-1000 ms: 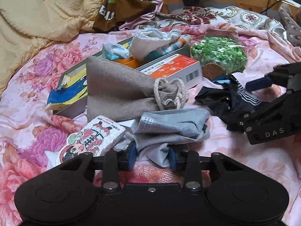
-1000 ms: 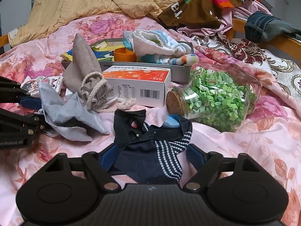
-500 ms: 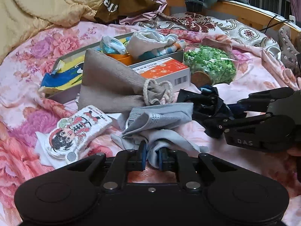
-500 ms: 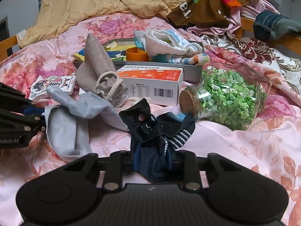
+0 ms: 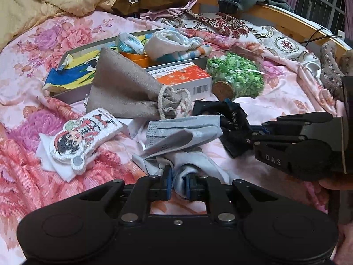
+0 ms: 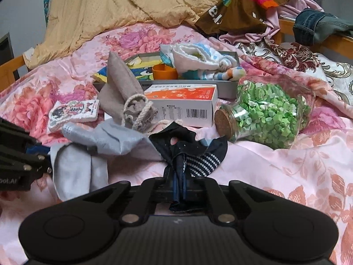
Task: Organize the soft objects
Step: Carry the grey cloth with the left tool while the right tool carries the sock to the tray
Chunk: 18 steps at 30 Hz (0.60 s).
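Observation:
My left gripper [image 5: 178,184] is shut on the near end of a light grey sock [image 5: 183,132], which drapes over the pink floral bedspread. The sock also shows at the left of the right wrist view [image 6: 97,141]. My right gripper [image 6: 179,185] is shut on a dark navy sock [image 6: 187,148] with white dotted stripes, lifted a little off the bed. In the left wrist view the right gripper [image 5: 253,135] holds the navy sock [image 5: 229,119] just right of the grey one. A beige drawstring pouch [image 5: 123,92] lies behind both socks.
An orange-and-white carton [image 6: 183,103], a corked jar of green paper stars [image 6: 269,112] on its side and a grey tray [image 6: 220,86] holding white-blue socks and an orange cup lie behind. A cartoon patch [image 5: 81,139] lies left. Blankets and clothes pile at the back.
Both grippers have closed, the left on the grey sock and the right on the navy sock. Both socks are bunched and drawn up from the bed.

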{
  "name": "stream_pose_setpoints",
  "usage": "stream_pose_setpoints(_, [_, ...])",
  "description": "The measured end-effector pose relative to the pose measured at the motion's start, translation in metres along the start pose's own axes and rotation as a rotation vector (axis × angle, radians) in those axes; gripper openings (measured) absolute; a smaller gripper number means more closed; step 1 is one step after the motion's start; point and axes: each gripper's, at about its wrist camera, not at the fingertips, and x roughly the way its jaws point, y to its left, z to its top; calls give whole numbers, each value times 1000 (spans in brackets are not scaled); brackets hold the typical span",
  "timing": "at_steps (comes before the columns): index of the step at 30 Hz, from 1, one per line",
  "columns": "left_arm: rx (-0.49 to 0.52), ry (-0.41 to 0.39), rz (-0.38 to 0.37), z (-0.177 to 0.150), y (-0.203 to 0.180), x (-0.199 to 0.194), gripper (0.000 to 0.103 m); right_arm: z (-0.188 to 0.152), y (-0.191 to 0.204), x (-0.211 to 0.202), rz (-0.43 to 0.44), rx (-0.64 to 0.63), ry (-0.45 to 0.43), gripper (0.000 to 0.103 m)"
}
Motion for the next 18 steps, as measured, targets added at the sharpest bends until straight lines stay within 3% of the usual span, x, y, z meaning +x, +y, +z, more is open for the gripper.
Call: stream_pose_setpoints(18, [-121, 50, -77, -6, 5, -50, 12, 4, 2, -36, -11, 19, -128, 5])
